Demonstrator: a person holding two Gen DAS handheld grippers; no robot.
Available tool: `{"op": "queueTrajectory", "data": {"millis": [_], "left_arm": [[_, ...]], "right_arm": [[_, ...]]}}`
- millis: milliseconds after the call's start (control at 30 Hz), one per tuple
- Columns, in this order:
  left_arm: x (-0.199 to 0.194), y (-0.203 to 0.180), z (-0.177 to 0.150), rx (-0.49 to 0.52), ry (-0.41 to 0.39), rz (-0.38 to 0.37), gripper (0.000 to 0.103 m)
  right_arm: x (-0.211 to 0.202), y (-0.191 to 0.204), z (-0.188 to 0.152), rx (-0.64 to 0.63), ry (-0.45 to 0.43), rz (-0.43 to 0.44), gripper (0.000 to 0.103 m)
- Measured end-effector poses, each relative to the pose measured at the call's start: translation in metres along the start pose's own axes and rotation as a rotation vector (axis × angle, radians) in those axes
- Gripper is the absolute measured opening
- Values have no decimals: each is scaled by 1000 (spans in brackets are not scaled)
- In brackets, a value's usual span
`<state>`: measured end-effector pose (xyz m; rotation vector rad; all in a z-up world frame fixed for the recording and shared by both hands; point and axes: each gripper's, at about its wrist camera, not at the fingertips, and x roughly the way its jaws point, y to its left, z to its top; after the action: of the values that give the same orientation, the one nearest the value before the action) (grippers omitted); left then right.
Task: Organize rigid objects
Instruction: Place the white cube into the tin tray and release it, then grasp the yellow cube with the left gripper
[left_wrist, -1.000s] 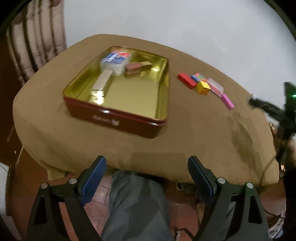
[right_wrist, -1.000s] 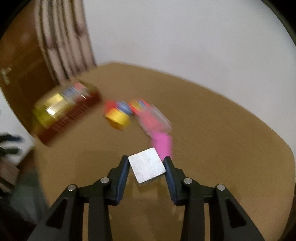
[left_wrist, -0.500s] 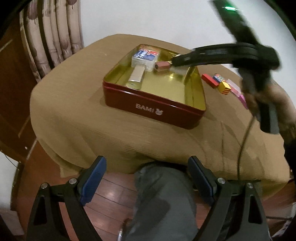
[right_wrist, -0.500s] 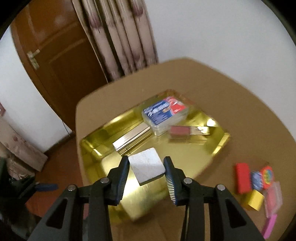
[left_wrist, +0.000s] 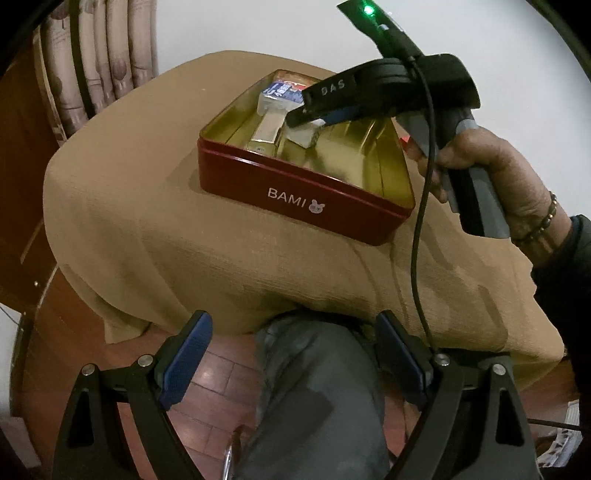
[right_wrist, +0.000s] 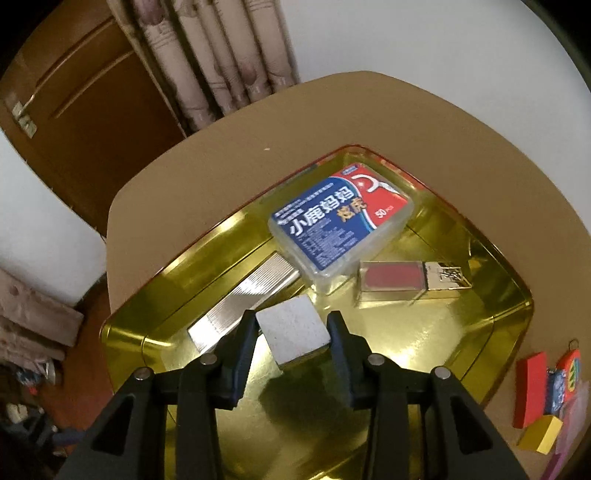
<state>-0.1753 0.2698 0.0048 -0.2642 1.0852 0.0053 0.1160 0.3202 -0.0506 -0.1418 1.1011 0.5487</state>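
Block: your right gripper (right_wrist: 291, 338) pinches a small square white block (right_wrist: 293, 334), matte and slightly speckled on top, flat-sided with crisp edges; it hangs inside the tin, over the gold floor, near the silver bar.
Right gripper: narrow, black fingers with ribbed pads pressed on two opposite sides of the block; your hand (left_wrist: 495, 173) wraps its grey handle, a bead bracelet at the wrist.
Tin: rectangular metal tin (right_wrist: 509, 306), glossy mirror-gold inside, dark red outside with "BAMI" and a small rabbit mark in white; rounded corners, rolled rim.
Silver bar (right_wrist: 240, 301): long, flat, finely ribbed metal, lying diagonally on the tin floor, one end under or against the plastic box; you cannot tell which.
Plastic box (right_wrist: 341, 225): clear, rounded rectangle, blue-and-red printed label on top, at the far end of the tin.
Clear case (right_wrist: 395, 282): small transparent block with a red core and a shiny metal end, just beside the plastic box.
Loose pieces: red block (right_wrist: 530, 389), yellow block (right_wrist: 541, 432) and small printed pieces on the cloth outside the tin.
Tablecloth (left_wrist: 184, 229): tan, woven, draped over the table's rounded edge.
Left gripper (left_wrist: 291, 354): spread wide, holding nothing, blue pads, off the table above your grey-trousered knee (left_wrist: 317, 387).
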Motion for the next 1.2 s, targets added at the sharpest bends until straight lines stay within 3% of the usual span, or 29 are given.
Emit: {"op": "queueTrajectory", "data": {"millis": [200,300,367,433,500,567,733,800,967,1000,1133,1200], "left_arm": [[6,-5,-3,28,-2,31,87],[4,-11,-5,62,-23,59,87],[2,-16,-6,79,-37,66,87],[1,-25,-8,110,-44,67,87],[1,-32,-10,133,-33,59,87],[1,-42,-11,158,-21,43,87],[-2,-89,5,245,-29,17,87],[-1,-110,19,261,-29,-14,87],[19,-168,73,275,-37,-69,88],[23,-176,81,281,-39,-78,88],[61,-215,124,311,-26,-90,88],[79,-227,141,299,-6,-74,83]], "right_arm": [[-28,-28,-7,98,-115,69,40],[-77,-49,-35,164,-298,30,40],[-102,-66,-62,210,-367,-75,40],[-124,-89,-102,247,-416,-251,40],[-140,-120,-148,272,-409,-465,40],[-145,-152,-189,304,-360,-613,40],[-176,-230,-275,461,-284,-799,41],[-187,-260,-301,563,-280,-794,45],[-204,-306,-339,820,-353,-602,57],[-209,-306,-343,831,-390,-593,58],[-209,-312,-345,830,-390,-565,64],[-215,-318,-352,827,-405,-543,65]]}}
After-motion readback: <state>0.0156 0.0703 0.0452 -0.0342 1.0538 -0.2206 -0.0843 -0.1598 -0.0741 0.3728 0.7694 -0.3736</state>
